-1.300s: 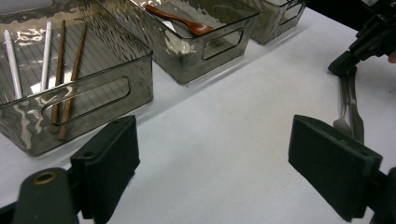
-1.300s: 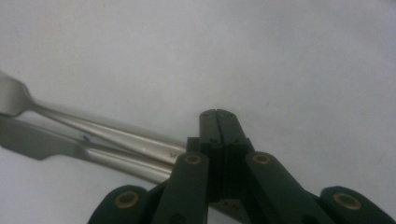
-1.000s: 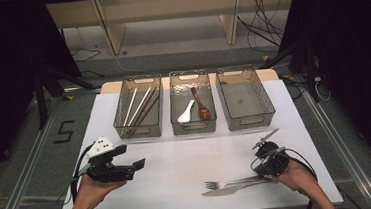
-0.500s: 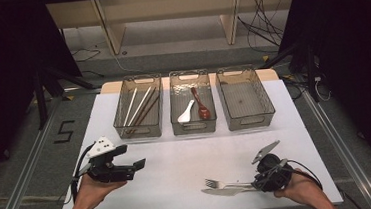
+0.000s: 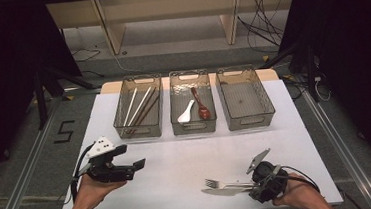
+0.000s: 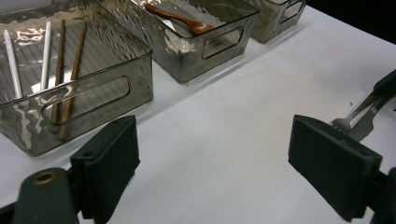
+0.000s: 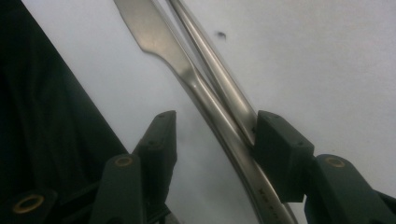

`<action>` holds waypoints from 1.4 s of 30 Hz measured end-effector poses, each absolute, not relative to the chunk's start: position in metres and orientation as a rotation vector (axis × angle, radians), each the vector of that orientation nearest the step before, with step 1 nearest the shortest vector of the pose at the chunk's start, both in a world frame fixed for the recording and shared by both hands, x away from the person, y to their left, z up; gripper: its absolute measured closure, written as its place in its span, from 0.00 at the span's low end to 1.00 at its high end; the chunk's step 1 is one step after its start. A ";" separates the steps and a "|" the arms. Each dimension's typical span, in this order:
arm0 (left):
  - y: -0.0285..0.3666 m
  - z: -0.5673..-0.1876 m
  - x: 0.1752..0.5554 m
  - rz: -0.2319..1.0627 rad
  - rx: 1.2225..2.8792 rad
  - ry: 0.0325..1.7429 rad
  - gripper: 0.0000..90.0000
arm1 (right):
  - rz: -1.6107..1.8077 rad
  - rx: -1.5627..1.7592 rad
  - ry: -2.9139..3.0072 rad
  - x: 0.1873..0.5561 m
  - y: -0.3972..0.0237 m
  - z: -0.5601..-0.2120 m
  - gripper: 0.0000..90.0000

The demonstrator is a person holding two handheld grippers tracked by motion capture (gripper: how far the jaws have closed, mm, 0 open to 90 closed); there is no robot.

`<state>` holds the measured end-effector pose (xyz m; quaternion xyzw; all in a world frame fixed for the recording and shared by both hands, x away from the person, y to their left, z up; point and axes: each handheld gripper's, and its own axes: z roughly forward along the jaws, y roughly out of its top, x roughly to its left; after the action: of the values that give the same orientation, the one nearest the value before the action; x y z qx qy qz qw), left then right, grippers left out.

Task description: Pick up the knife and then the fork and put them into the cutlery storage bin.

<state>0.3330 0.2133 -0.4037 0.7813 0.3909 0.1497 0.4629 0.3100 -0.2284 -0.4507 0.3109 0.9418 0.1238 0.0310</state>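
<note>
right tool (image 5: pixel 252 185) at the near right corner of the counter (image 5: pixel 188 159), held in a hand at the near edge. jaws have just been opening; they now stand part open with a gap on one side. fork (image 5: pixel 220 183) and knife (image 5: pixel 225 192) lie flat on the counter near the near edge, handles running in betw. the jaws, tines and blade pointing toward the left edge. in the right tool view the fork handle (image 7: pixel 219 74) rests against one jaw pad, the knife (image 7: pixel 187 79) crosses just beside it, the other pad stands clear of both. not gripped.

left tool (image 5: pixel 135 166) near the near left corner, held in a hand, jaws wide open w/ nothing betw. them; in the left tool view bare counter (image 6: pixel 224 154) lies betw. the pads.

three clear bins in a row along the far edge. left bin (image 5: pixel 140 130): chopsticks (image 5: pixel 141 105), white and brown pairs. middle bin (image 5: pixel 194 126): white spoon (image 5: pixel 186 113) and brown spoon (image 5: pixel 201 106), side by side. right bin (image 5: pixel 247 122): no utensil seen in it. fork and knife lie well apart from the bins.
</note>
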 end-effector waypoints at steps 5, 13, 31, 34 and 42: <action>0.213 -0.404 0.333 0.369 1.921 0.959 0.17 | 0.325 0.922 2.921 0.308 -0.228 -0.453 0.64; 0.213 -0.404 0.333 0.366 1.931 0.954 0.17 | 0.233 0.838 2.946 0.307 -0.218 -0.454 0.71; 0.212 -0.404 0.333 0.368 1.933 0.955 0.17 | 0.105 0.641 3.022 0.311 -0.201 -0.453 0.88; 0.212 -0.405 0.333 0.367 1.934 0.955 0.17 | 0.109 0.635 3.035 0.312 -0.202 -0.453 0.88; 0.211 -0.405 0.334 0.366 1.936 0.953 0.17 | 0.127 0.638 3.037 0.315 -0.201 -0.453 0.87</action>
<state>0.3339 0.2111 -0.4048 0.7860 0.3871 0.1486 0.4586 0.3146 -0.2008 -0.4530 0.2053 0.9777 0.0410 0.0178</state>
